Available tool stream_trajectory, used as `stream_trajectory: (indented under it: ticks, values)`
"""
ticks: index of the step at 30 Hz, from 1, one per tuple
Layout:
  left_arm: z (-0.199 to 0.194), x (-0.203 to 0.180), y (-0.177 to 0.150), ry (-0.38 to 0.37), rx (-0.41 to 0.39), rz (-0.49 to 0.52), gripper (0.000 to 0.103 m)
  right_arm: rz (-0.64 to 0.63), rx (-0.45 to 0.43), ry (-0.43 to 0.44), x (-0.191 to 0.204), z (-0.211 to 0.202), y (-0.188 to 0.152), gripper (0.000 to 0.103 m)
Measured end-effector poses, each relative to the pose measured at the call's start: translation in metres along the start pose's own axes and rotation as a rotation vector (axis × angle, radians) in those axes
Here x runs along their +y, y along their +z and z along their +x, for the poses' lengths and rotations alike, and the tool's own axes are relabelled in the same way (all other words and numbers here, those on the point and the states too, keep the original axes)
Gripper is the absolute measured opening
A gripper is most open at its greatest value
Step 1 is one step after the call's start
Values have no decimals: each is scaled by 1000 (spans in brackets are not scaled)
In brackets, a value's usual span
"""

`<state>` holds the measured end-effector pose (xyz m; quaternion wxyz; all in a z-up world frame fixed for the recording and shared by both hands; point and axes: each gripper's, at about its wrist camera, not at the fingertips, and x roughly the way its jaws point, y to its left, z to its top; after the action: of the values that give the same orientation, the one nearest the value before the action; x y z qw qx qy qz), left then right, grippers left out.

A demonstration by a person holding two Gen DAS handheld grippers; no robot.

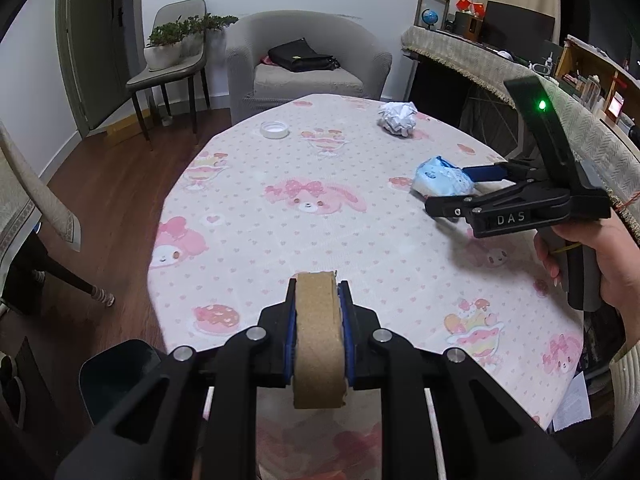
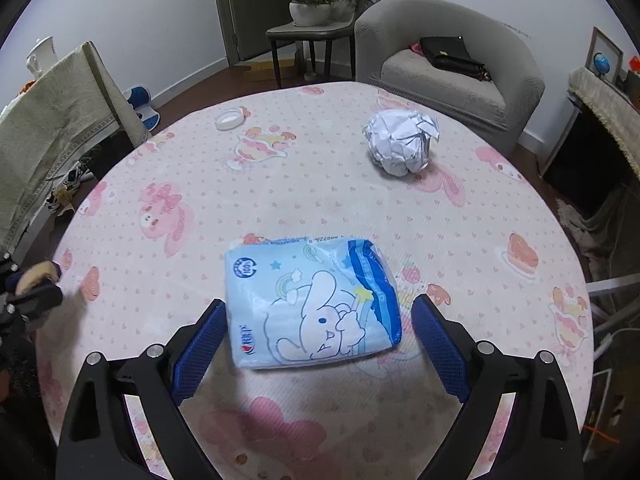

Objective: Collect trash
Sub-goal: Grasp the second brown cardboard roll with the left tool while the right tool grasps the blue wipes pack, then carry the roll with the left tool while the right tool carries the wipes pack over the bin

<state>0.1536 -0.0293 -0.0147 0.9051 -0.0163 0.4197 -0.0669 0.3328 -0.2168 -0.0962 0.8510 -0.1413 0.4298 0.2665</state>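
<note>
My left claw [image 1: 318, 300] grips the cardboard roll [image 1: 317, 336]. My right claw [image 2: 316, 336] is wide, straddling the tissue pack [image 2: 310, 304] on the surface [image 2: 320, 200]; crumpled paper [image 2: 400, 142] lies toward one o'clock.

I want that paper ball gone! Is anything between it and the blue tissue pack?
No, only bare pink tablecloth lies between the paper ball and the tissue pack, as the right wrist view shows.

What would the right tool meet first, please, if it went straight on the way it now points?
Most likely the blue tissue pack, which lies on the table between the open right tool's fingers without either pad touching it. The crumpled paper ball lies farther beyond, slightly to the right.
</note>
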Motion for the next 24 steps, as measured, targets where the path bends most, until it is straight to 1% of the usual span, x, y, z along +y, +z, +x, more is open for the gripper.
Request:
stream_trajectory:
  ticks: [3, 5, 6, 7, 9, 13, 17, 24]
  values:
    - [-3, 9, 0, 4, -1, -14, 20, 5, 7, 3, 1, 2, 3, 94]
    - [-6, 14, 0, 7, -3, -23, 20, 0, 5, -11, 4, 3, 6, 87]
    - [-7, 18, -1, 11, -4, -28, 20, -2, 1, -12, 5, 3, 8, 78]
    - [-9, 22, -1, 13, -6, -34, 20, -1, 0, -16, 7, 2, 9, 76]
    - [-13, 28, -1, 17, -14, -40, 20, 1, 11, -29, 11, 3, 12, 74]
    - [-24, 41, -2, 31, -36, -59, 20, 17, 8, -11, 22, 4, 19, 73]
    - [-34, 52, -3, 41, -53, -72, 20, 5, 7, -10, 41, 3, 28, 73]
    - [-53, 71, -5, 87, -93, -81, 20, -14, -9, -19, 79, -4, 41, 73]
